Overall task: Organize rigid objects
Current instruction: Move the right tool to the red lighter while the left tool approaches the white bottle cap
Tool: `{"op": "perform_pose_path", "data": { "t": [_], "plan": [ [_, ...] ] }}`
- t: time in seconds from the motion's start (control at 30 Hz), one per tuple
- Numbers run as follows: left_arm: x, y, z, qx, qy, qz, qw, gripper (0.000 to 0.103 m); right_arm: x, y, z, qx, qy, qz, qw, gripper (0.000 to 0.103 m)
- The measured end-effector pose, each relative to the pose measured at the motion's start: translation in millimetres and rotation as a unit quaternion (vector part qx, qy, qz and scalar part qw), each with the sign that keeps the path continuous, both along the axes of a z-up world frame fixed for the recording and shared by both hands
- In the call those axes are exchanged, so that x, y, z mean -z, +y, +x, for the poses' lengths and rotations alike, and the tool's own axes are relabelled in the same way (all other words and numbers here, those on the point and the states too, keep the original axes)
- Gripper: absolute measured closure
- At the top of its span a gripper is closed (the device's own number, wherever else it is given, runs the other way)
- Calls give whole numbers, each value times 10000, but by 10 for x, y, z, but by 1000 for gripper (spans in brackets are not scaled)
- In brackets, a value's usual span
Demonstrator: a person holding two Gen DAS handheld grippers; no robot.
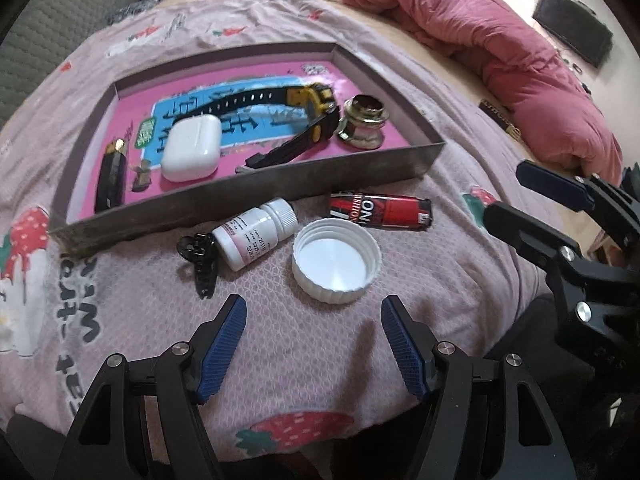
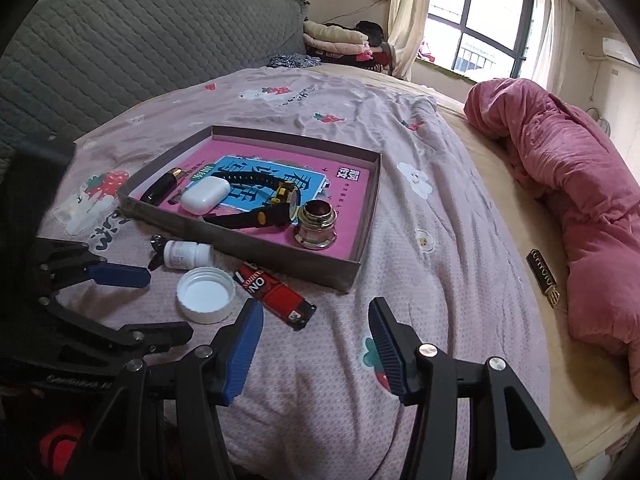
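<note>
A shallow cardboard box [image 1: 256, 196] [image 2: 352, 240] with a pink floor lies on the bed. In it are a white earbud case [image 1: 192, 148] [image 2: 205, 195], a black and yellow watch [image 1: 296, 116] [image 2: 276, 204], a metal jar [image 1: 362, 122] [image 2: 316, 224] and a black lipstick [image 1: 112, 172] [image 2: 162, 186]. In front of the box lie a white pill bottle [image 1: 254, 232] [image 2: 186, 255], a white lid [image 1: 336, 266] [image 2: 207, 294], a red lighter [image 1: 380, 208] [image 2: 276, 294] and a black hair clip [image 1: 200, 260] [image 2: 157, 249]. My left gripper [image 1: 314, 320] is open and empty just short of the lid. My right gripper [image 2: 316, 328] is open and empty, just right of the lighter.
A pink quilt [image 1: 480, 52] [image 2: 568, 200] is bunched at the right of the bed. A small dark box [image 1: 500, 118] [image 2: 544, 278] lies beside it. A grey headboard [image 2: 140, 48] and folded clothes [image 2: 344, 42] are at the back. The bed edge is right below both grippers.
</note>
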State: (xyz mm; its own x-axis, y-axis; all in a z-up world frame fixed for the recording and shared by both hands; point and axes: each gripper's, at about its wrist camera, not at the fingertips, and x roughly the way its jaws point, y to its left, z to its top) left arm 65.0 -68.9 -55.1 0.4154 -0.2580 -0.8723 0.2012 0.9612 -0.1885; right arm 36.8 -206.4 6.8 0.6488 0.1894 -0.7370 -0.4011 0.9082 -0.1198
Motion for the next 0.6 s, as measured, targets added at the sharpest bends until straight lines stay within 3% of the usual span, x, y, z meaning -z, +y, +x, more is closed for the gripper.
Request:
{"op": "perform_pose_path", "data": {
  "t": [0.3, 0.6],
  "plan": [
    [90, -34, 208, -26, 33, -192, 9998, 33, 258, 221, 189, -915, 214, -583, 9939, 49],
    [179, 23, 312, 51, 49, -399, 9992, 32, 485, 370, 430, -1753, 460, -641, 9814, 49]
  ]
}}
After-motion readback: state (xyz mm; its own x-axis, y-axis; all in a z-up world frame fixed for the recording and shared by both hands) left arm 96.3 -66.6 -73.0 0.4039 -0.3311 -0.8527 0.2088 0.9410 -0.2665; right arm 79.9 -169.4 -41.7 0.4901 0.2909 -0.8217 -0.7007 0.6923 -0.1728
